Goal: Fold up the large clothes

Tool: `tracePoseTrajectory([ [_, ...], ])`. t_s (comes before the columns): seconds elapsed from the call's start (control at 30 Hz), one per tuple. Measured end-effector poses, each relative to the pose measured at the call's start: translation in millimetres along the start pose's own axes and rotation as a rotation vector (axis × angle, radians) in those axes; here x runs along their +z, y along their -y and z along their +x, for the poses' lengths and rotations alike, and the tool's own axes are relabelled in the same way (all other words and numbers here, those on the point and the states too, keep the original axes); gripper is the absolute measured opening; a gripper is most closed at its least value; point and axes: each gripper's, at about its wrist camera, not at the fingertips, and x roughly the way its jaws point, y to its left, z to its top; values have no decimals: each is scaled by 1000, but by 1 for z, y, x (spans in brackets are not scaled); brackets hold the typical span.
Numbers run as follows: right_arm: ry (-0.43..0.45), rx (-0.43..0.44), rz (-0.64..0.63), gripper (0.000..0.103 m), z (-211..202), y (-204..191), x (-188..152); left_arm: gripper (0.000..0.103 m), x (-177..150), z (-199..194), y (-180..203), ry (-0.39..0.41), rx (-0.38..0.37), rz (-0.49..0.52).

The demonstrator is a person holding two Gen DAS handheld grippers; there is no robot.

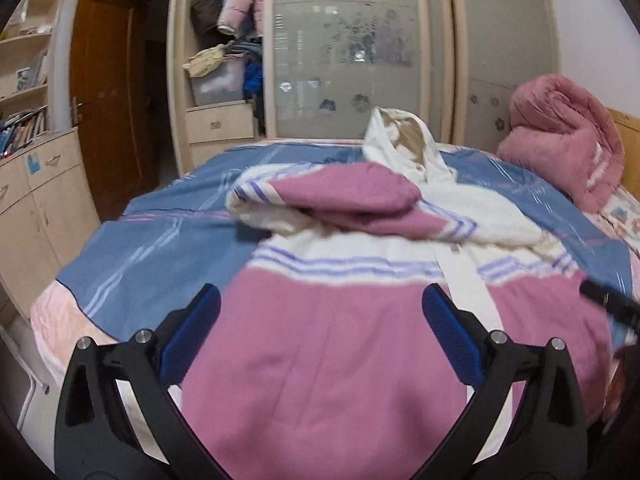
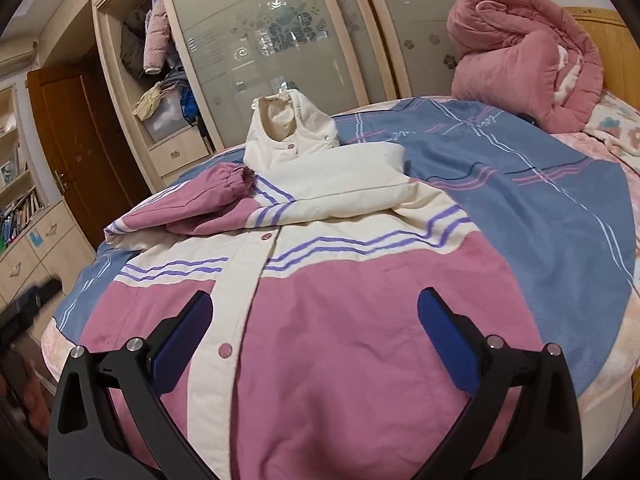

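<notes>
The left gripper (image 1: 321,312) hovers low over the hem end of the pink, cream and purple-striped padded jacket (image 1: 332,344), pointing along it toward the hood. Its two blue-padded fingers (image 1: 452,332) stand wide apart with nothing between them but the pink cloth lying below. The jacket lies front up on the blue plaid bedspread (image 1: 152,248), directly ahead of and under the fingers. One pink sleeve (image 1: 348,196) is folded across the chest beyond the fingertips; the cream hood (image 1: 404,144) stands up farther ahead. Left of the fingers are a beige cabinet (image 1: 36,208) and a brown wooden door (image 1: 108,92).

The right gripper (image 2: 315,312) is held the same way, low over the jacket's lower front, aimed at the hood (image 2: 286,124). Its two blue-padded fingers (image 2: 188,328) are also spread wide and hold nothing. The cream snap placket (image 2: 236,304) runs up just inside the left finger, with four pink snaps visible along it. The folded sleeve (image 2: 200,204) lies ahead to the left. Far ahead to the right of the fingers, one rolled pink quilt (image 2: 516,64) sits on the bed, well apart from the jacket. Two frosted sliding wardrobe doors (image 2: 272,40) stand behind.
</notes>
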Motion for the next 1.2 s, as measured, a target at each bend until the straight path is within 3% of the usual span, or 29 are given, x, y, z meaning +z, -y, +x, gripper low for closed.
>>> tracePoseTrajectory([
  [0.1,-3,-11,-37,102,-4,-4,-8,101,-13,21,7,-80,-25,50],
  [0.17,2,-20,-54,102,-9,-8,-14,101,-18,25,10,-84,-18,77],
  [0.3,18,-15,-50,102,-17,-13,-21,101,-19,30,6,-118,-79,12],
  [0.47,15,6,-57,102,-16,-20,-23,101,-16,25,11,-75,-59,34],
  [0.97,14,12,-72,102,-12,-27,-25,101,-14,30,9,-95,-88,10],
  [1.2,-3,39,-53,102,-6,-33,-10,101,-10,33,7,-93,-93,2],
])
